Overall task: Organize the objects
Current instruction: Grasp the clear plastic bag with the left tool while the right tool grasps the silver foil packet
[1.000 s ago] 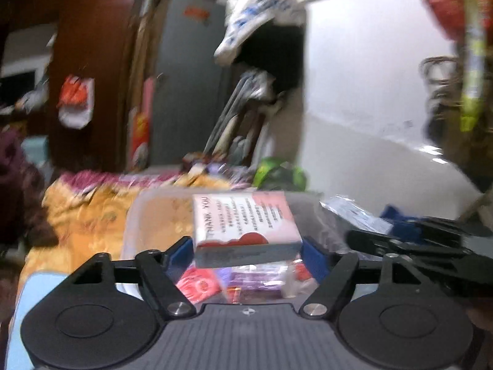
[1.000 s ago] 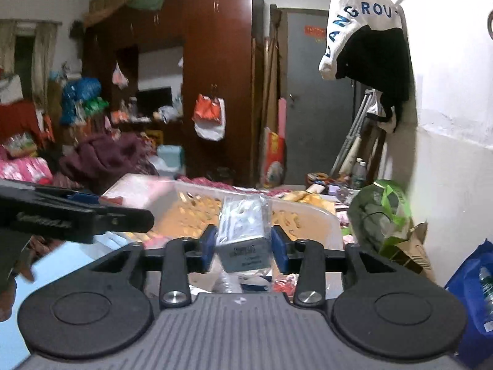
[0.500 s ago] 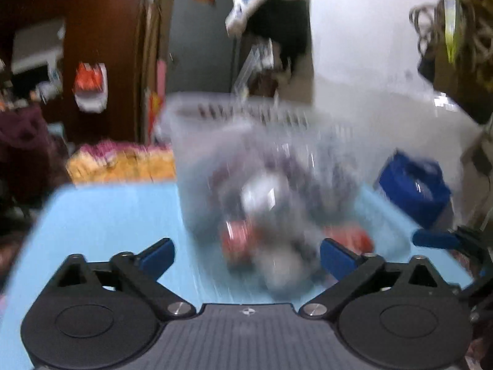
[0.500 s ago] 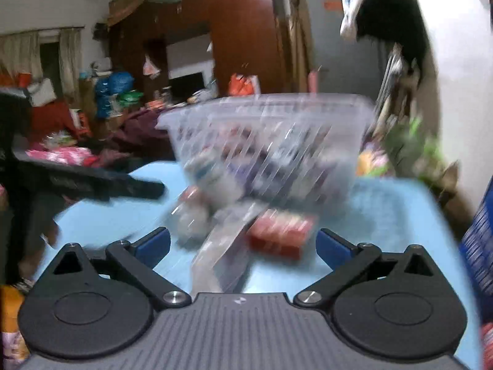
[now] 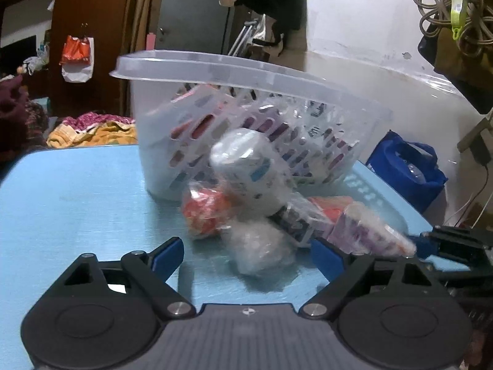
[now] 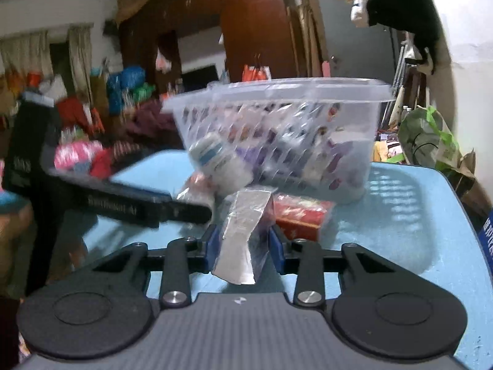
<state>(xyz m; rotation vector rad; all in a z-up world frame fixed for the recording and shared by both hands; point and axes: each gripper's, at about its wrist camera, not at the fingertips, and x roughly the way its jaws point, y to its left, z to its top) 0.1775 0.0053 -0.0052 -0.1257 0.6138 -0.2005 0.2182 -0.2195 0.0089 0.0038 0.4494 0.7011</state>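
A clear slotted plastic basket (image 5: 172, 141) holding several packets stands at the back of the blue table (image 5: 77, 203); it also shows in the right wrist view (image 6: 348, 154). In front of it lies a pile: a white wrapped roll (image 5: 246, 169), a red packet (image 5: 206, 212), a clear wrapped bundle (image 5: 262, 246), a purple packet (image 5: 369, 231). My left gripper (image 5: 246, 256) is open, its jaws either side of the clear bundle. My right gripper (image 6: 243, 243) is shut on a silver-wrapped packet (image 6: 243, 240). A red box (image 6: 302, 215) lies just beyond it.
The left gripper's body (image 6: 138, 203) reaches in from the left in the right wrist view. A blue bag (image 5: 406, 169) stands off the table's right edge, a green bag (image 6: 428, 141) beyond its far right. Clothes and bedding (image 5: 92, 126) lie past the far edge.
Both grippers dropped their packets into the basket and came down to the pile on the table. The left stays open; the right has shut on the silver-wrapped packet.
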